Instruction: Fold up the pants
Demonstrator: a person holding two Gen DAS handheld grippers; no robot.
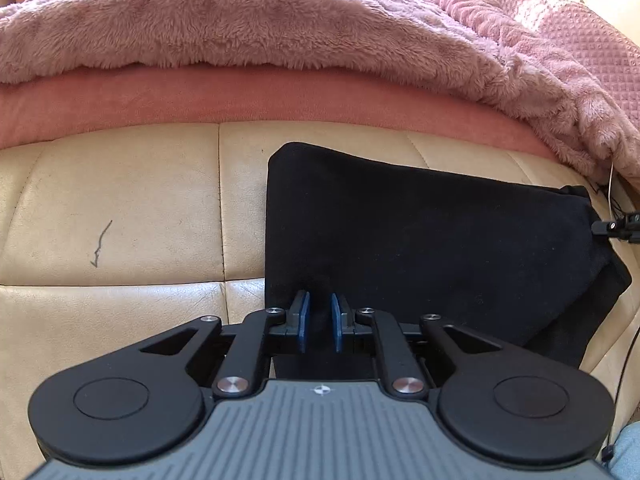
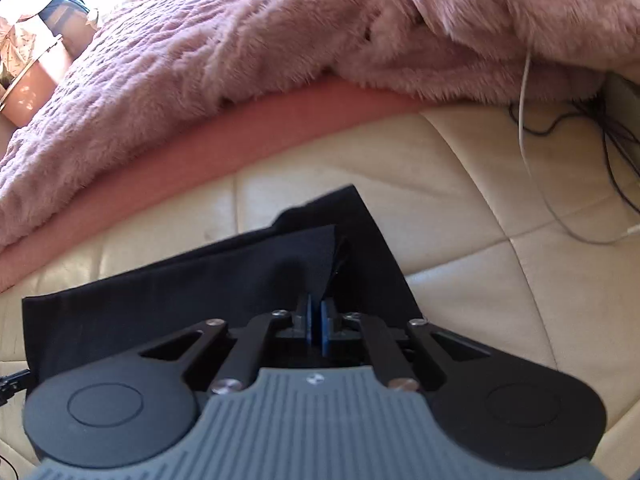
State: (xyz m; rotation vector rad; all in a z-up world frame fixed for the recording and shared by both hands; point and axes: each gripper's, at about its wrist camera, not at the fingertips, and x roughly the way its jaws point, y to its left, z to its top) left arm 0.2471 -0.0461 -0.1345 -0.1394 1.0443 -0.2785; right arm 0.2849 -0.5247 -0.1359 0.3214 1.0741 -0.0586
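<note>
- The left gripper (image 1: 320,322) hangs over the near edge of the black pants (image 1: 420,248); its jaws stand a narrow gap apart with dark cloth seen between them, though whether the blue pads (image 1: 304,320) pinch it I cannot tell.
- The right gripper (image 2: 316,324) has its jaws pressed together, apparently nipping a raised fold of the pants (image 2: 224,280) just ahead of the tips.
- The pants lie already doubled into a flat, roughly rectangular pad on the cream sofa (image 1: 120,208), long axis running from one gripper across to the other; each hand holds one end, so the next fold likely brings the ends together.
- The cloth looks soft and matte; the sofa is smooth, seamed leather.
- Beyond lie a pink cushion edge (image 1: 200,100) and a shaggy pink blanket (image 1: 240,20).
</note>
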